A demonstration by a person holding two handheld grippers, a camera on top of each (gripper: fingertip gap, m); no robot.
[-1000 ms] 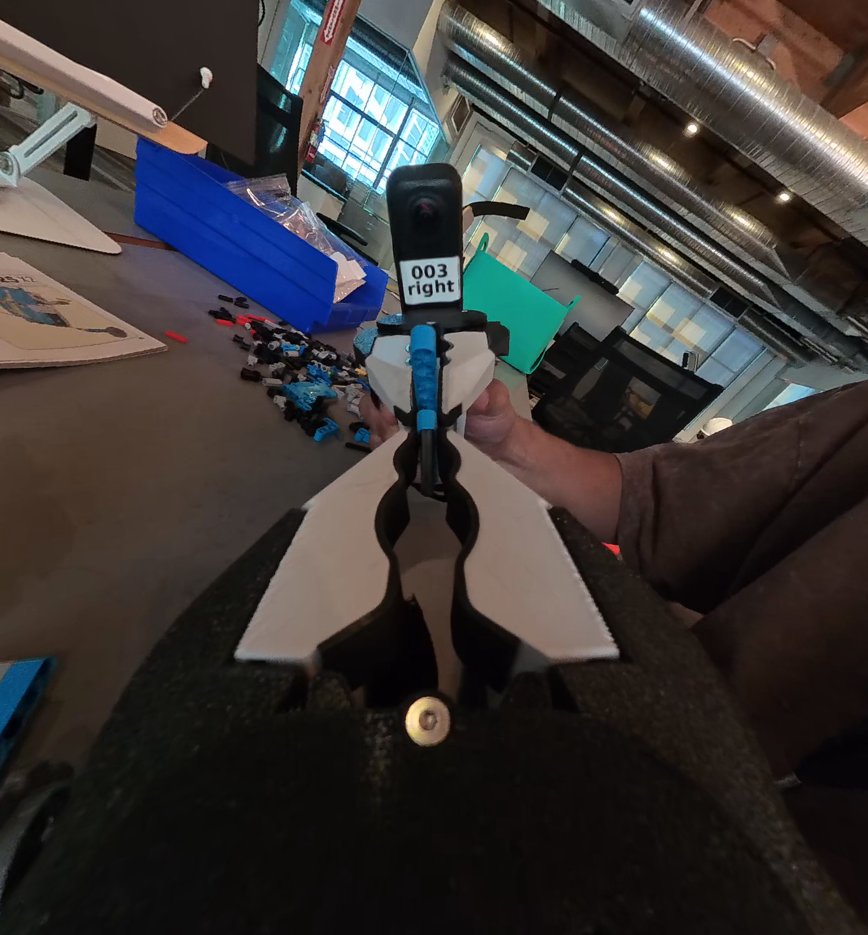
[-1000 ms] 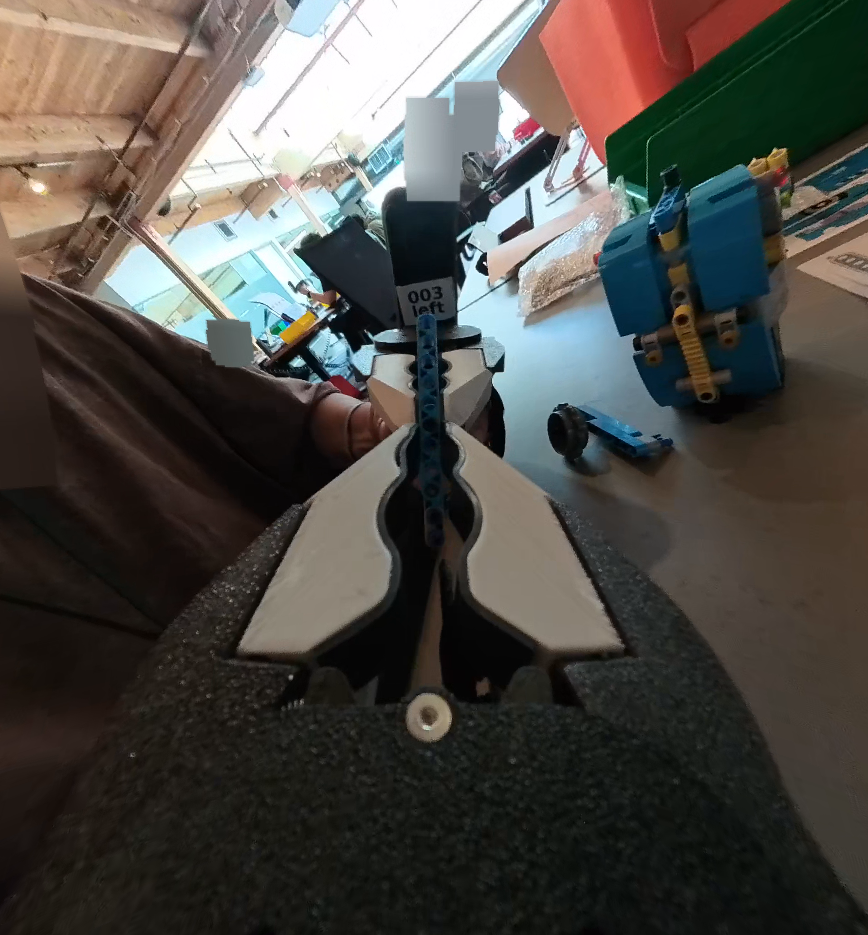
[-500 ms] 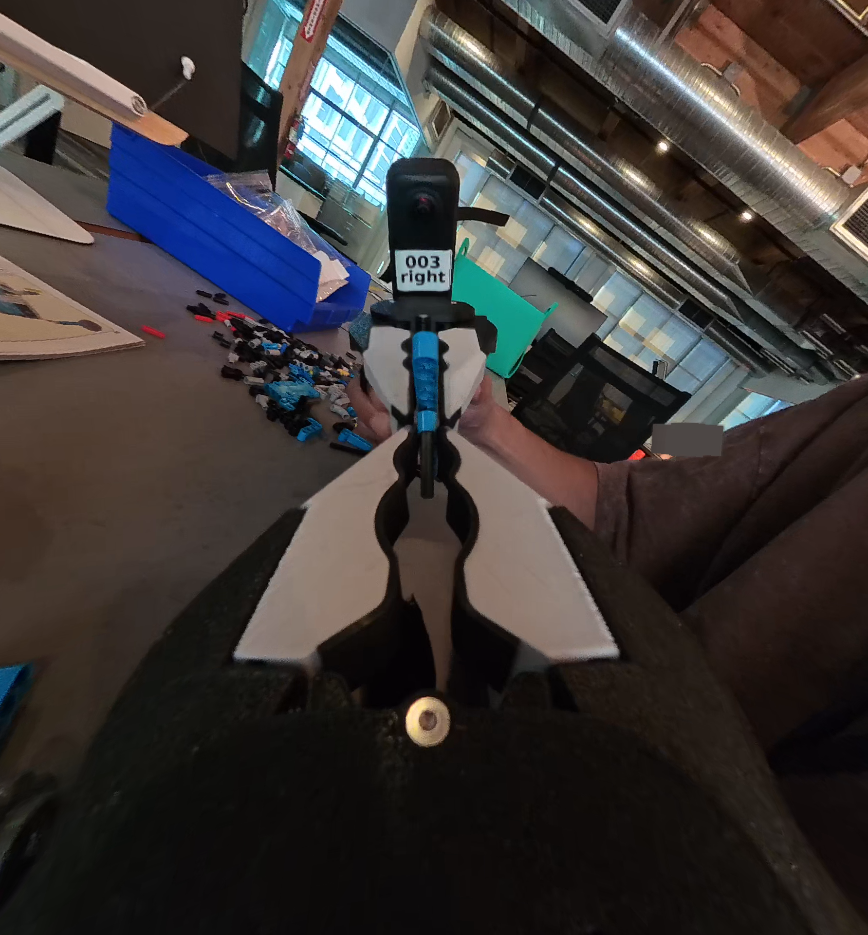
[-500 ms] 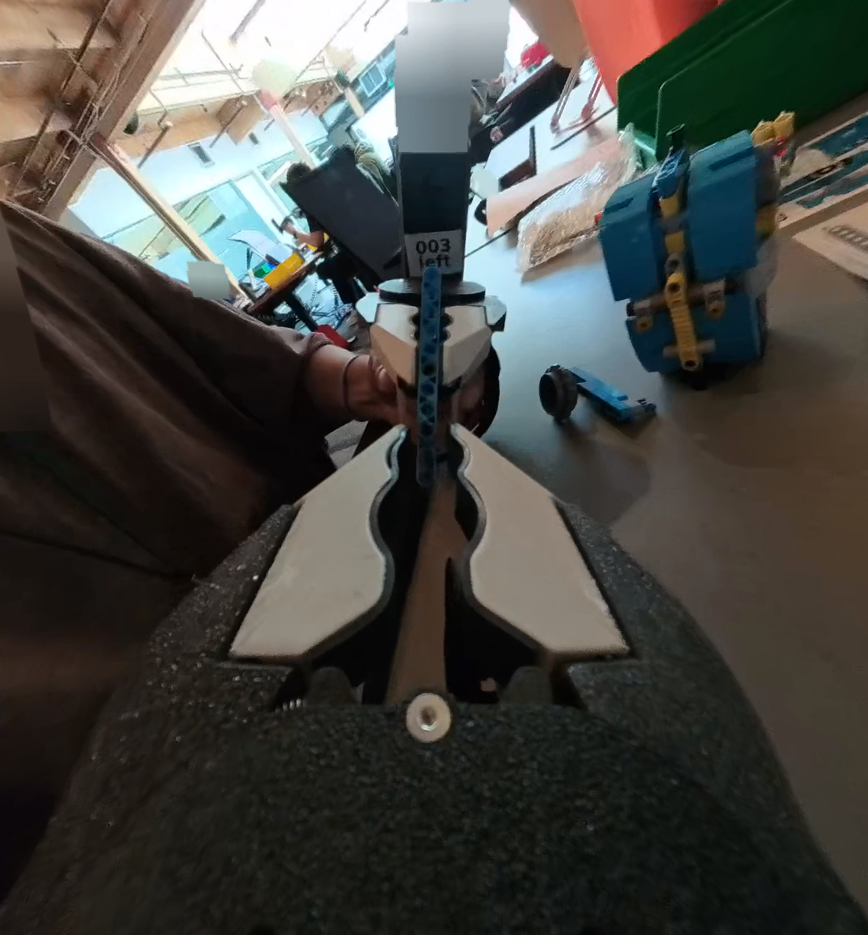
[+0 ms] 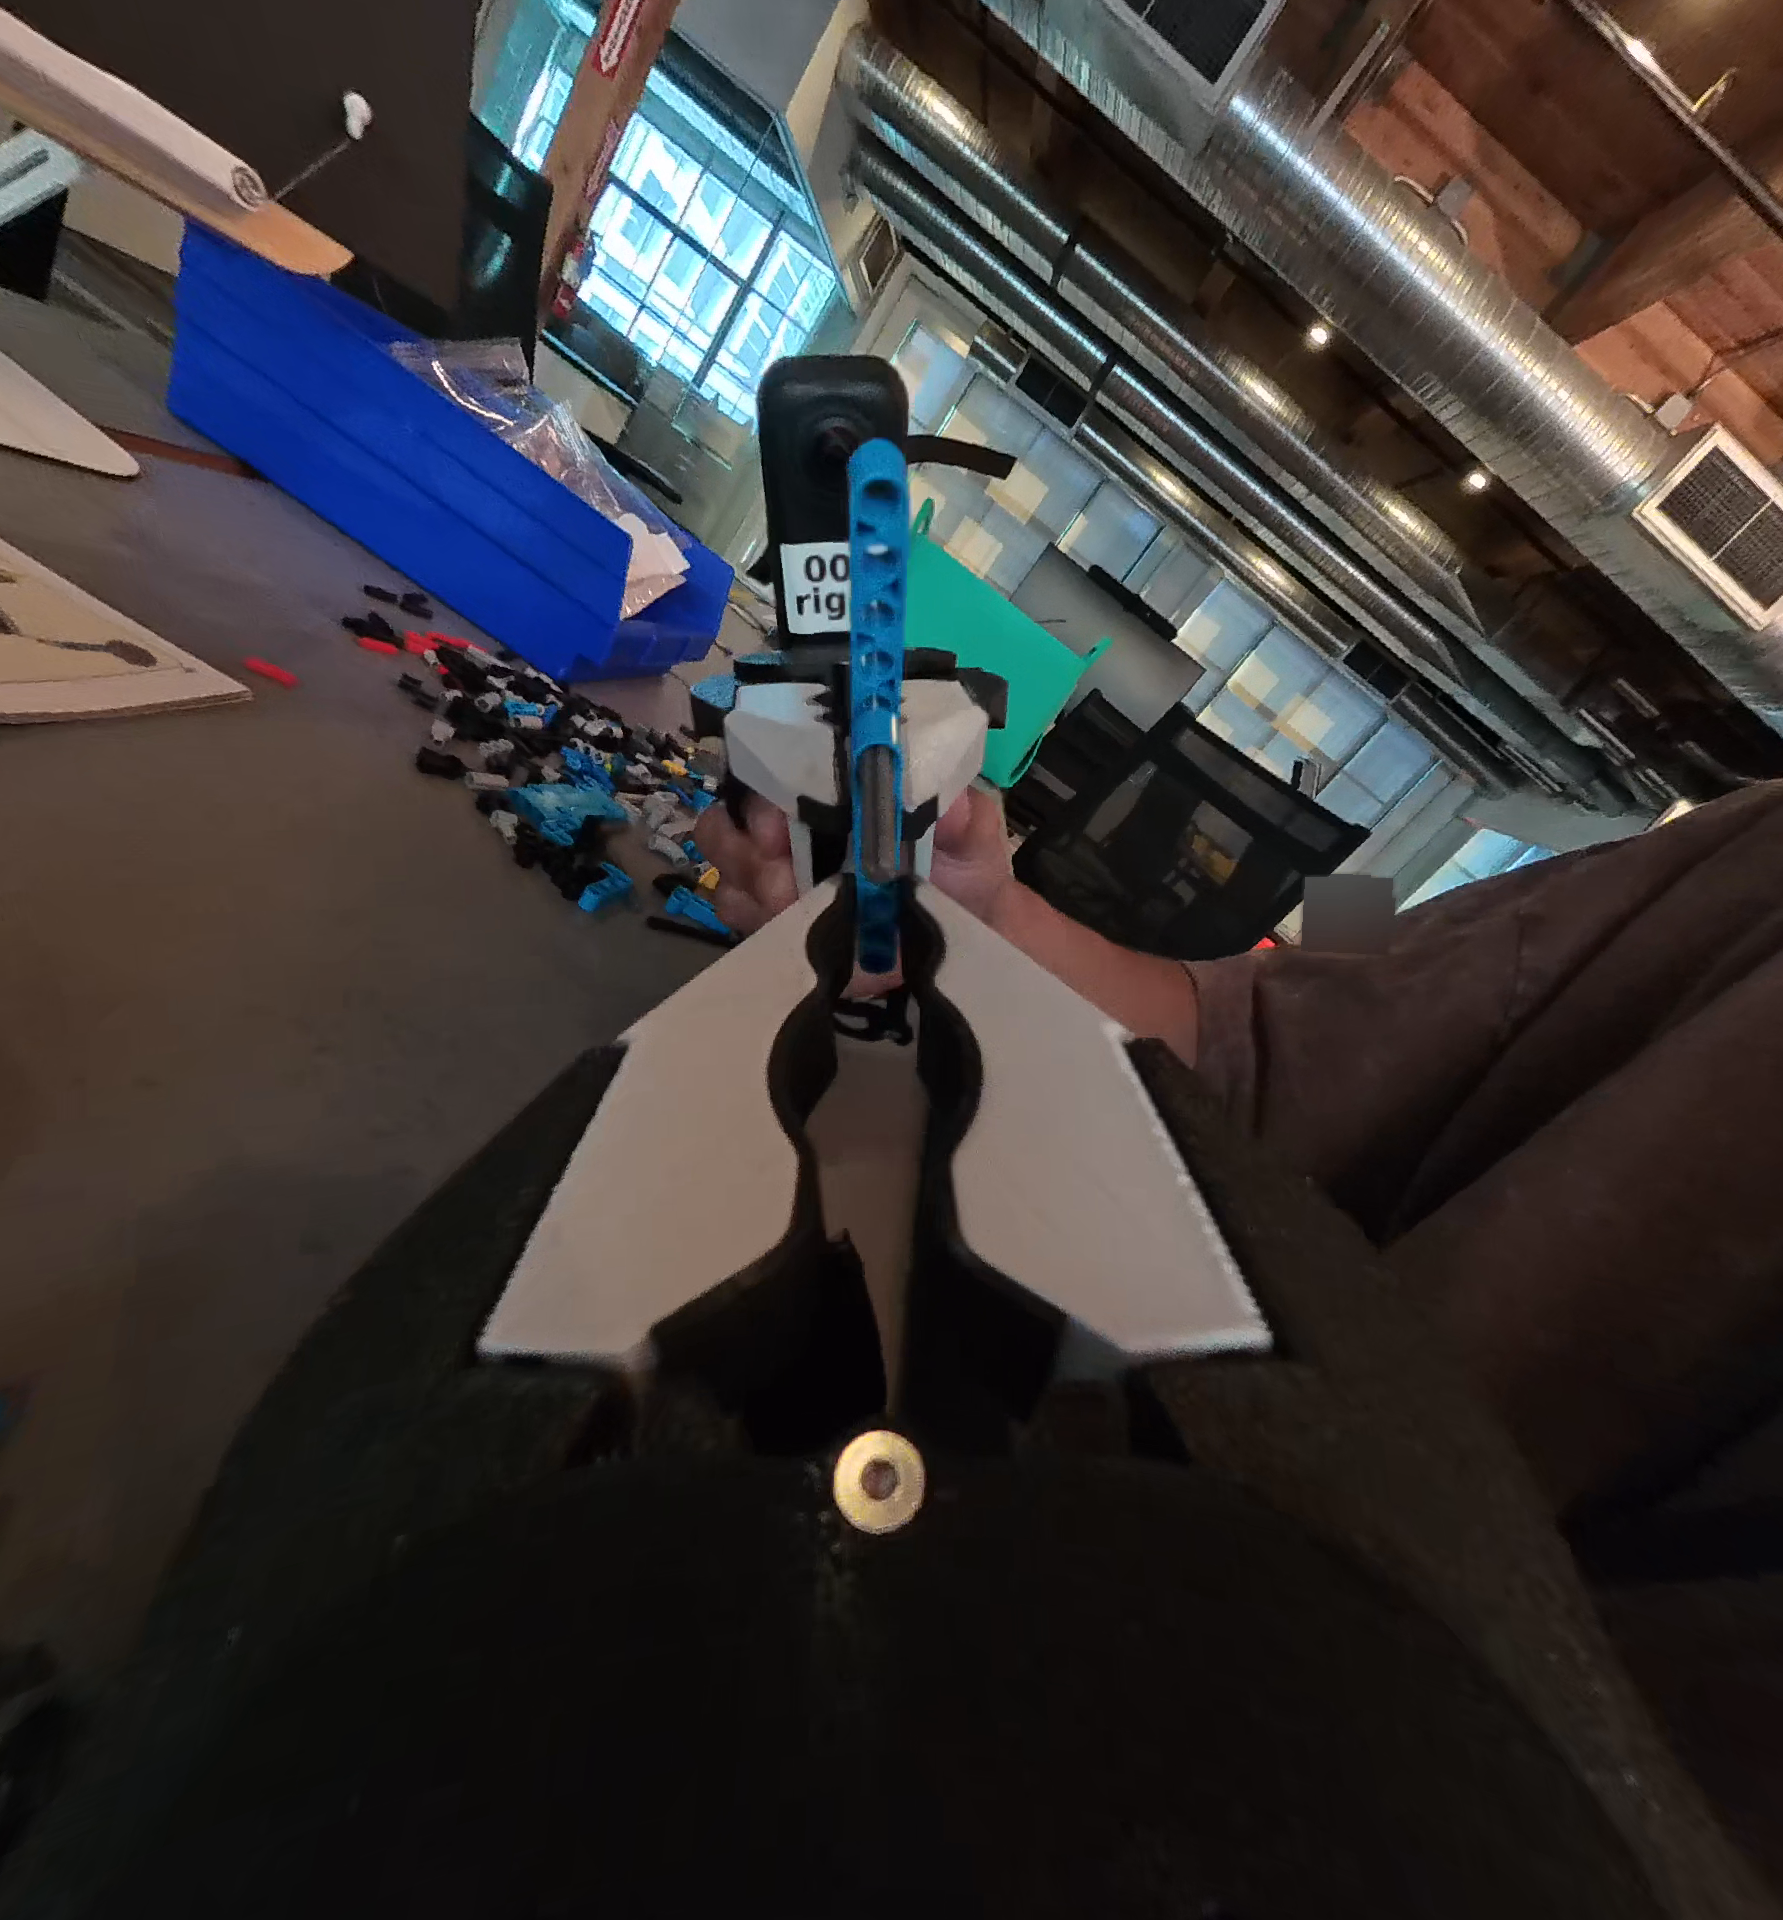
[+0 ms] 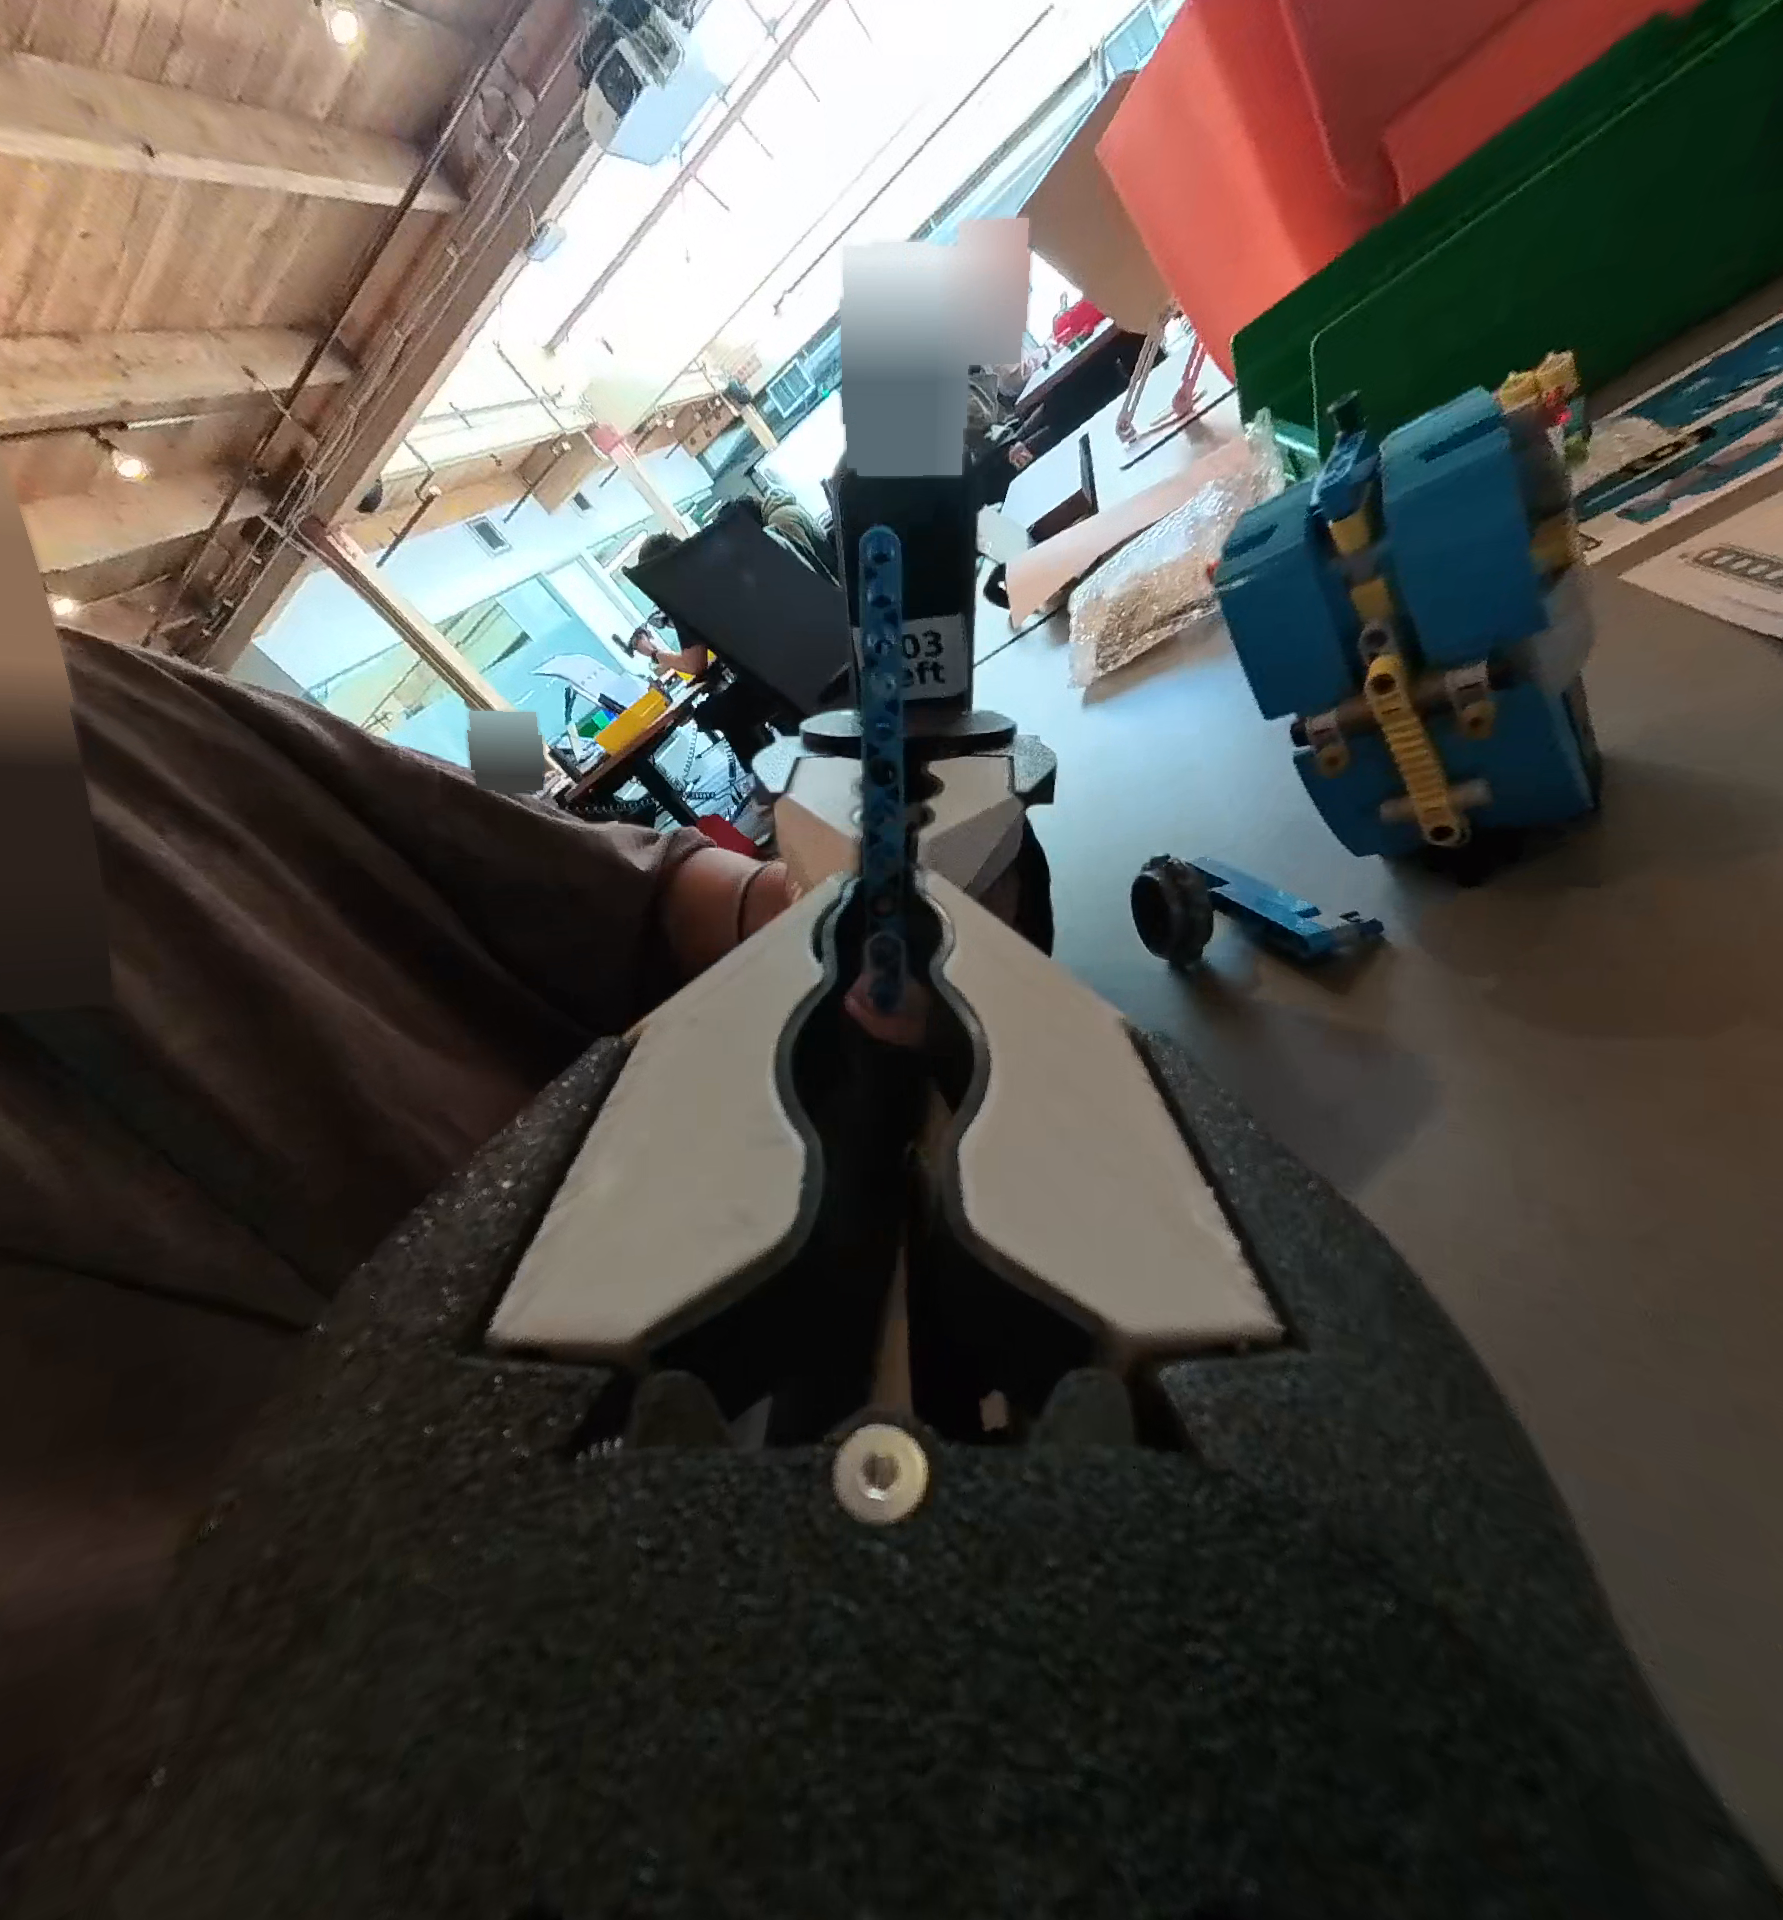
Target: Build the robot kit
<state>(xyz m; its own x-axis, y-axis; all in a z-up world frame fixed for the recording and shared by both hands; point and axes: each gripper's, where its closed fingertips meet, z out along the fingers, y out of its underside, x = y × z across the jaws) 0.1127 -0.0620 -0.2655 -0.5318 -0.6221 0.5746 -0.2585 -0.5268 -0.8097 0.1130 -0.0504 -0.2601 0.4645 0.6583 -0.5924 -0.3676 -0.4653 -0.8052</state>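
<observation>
Close in on the left wrist view: the left claw (image 5: 871,914) is squeezed almost shut, its white tips pinching the bottom end of a blue beam (image 5: 876,623) that stands upright at frame centre. A short grey axle (image 5: 879,821) lies along the beam's lower part. This view alone shows it, and I cannot tell what it is fixed to. Right behind the beam the right claw (image 5: 856,769) faces us, tips drawn in against the same beam, a hand (image 5: 970,842) wrapped round its body.

Over to the right wrist view, and it is the mirror picture. The right claw (image 6: 882,914) is narrowed to a slit on the beam's (image 6: 882,748) foot, with the left claw (image 6: 902,821) just beyond it. Which of the two carries the weight, I cannot tell. A brown sleeve (image 6: 347,883) fills the left of the frame.

Further out, each camera has its own scenery. Left view, middle left: a scatter of small black, grey and blue parts (image 5: 565,758) on the grey tabletop (image 5: 191,987), a printed booklet (image 5: 56,644) at the left edge, then a blue bin (image 5: 399,488) holding a clear bag (image 5: 513,395).

Right view, centre right: a black wheel on a blue piece (image 6: 1173,920) lying on the tabletop. Beyond it stands a blue brick model (image 6: 1406,665) with yellow parts. A crinkled bag (image 6: 1147,613) lies behind, and a green board (image 6: 1541,270) at upper right.
</observation>
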